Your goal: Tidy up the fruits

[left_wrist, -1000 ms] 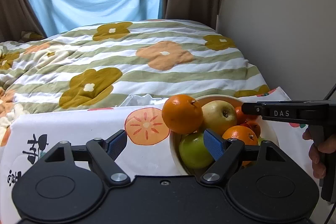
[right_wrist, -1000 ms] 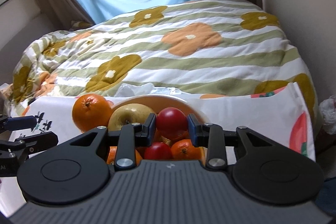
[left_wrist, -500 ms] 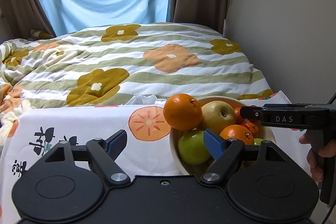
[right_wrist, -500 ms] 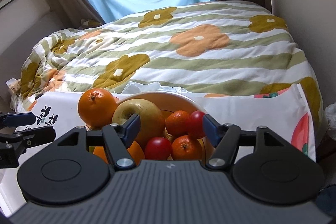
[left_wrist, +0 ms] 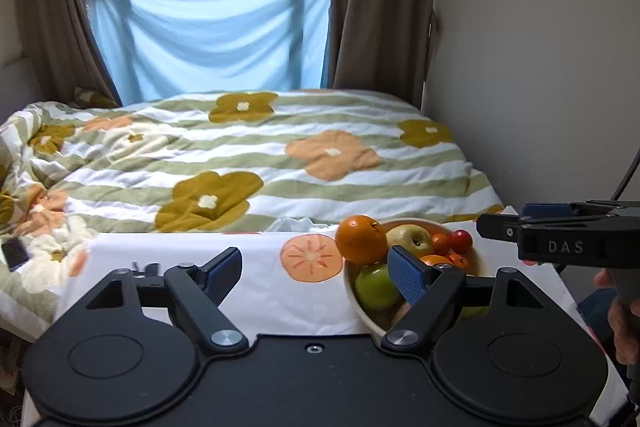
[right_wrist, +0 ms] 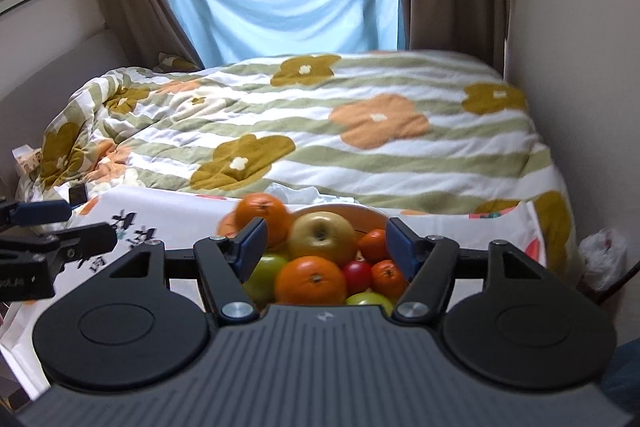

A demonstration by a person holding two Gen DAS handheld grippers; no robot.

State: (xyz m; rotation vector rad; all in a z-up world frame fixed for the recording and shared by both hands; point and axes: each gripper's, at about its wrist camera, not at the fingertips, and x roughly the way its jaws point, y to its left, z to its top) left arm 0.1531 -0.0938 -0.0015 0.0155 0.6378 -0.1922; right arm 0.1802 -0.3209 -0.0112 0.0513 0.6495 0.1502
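Right tool point(right_wrist: 324, 241) now wide and empty; a second ago it pinched a red fruit, which now sits in the bowl point(right_wrist: 340, 209) at 1 o'clock of the yellow apple point(left_wrist: 412, 239). Both tools have pulled up and back. Left tool point(left_wrist: 316, 269) wide, empty, bowl at its 2 o'clock. Judgement: that placement done; the pile looks full.

You can read "DAS" in pale raised letters on the side of the right gripper point(left_wrist: 560, 241), as seen from your left wrist camera. The cloth point(right_wrist: 132, 227) carries black printed characters, too blurred to read. The grey housing point(right_wrist: 324, 317) in the right wrist view bears a small logo mark, no legible letters.
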